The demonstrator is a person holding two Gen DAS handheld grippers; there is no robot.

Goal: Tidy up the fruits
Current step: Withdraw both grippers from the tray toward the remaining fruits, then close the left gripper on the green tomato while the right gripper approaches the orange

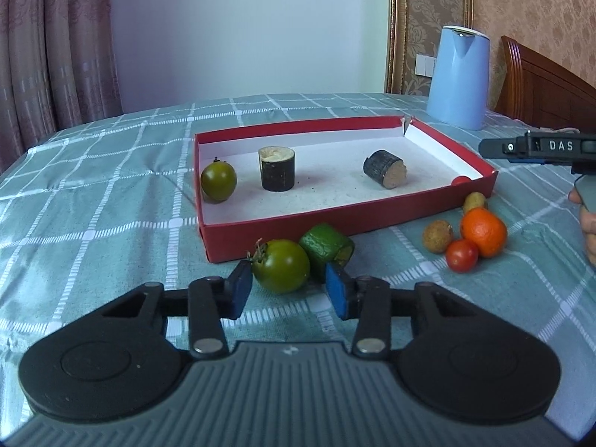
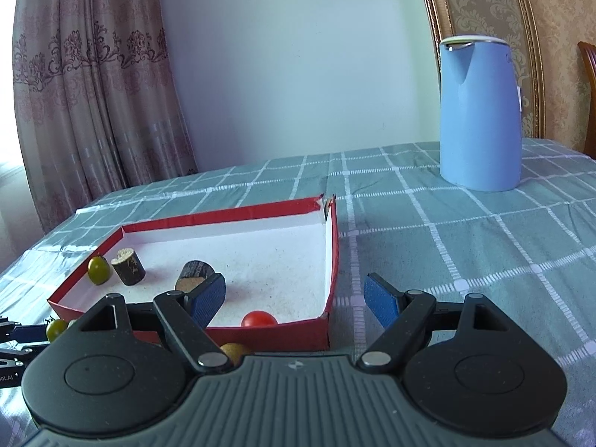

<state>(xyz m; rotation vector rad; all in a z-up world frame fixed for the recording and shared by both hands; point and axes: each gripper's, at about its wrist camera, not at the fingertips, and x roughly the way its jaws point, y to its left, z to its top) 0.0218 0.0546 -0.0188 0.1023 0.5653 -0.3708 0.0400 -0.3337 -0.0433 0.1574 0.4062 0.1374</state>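
Red box [image 1: 298, 234], white inside, open on checked cloth; holds green tomato [image 1: 218, 180] at left end, dark cane stub [image 1: 277, 168] upright, 2nd stub [image 1: 385, 168] on its side, red tomato [image 1: 461, 180] in near-right corner; outside, in front: green tomato w/ stem [image 1: 281, 270] touching green chunk [image 1: 327, 247]; to the right, orange [image 1: 483, 231], small red tomato [image 1: 462, 255], 2 brownish round fruits [image 1: 437, 236] clustered.

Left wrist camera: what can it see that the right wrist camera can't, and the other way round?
Only the left shows the orange and the small red tomato beside it. Only the right shows the right gripper from behind, jaws wide open, empty. Both show the red box, its upright cylinder, lying cylinder and green tomato, and the blue jug.
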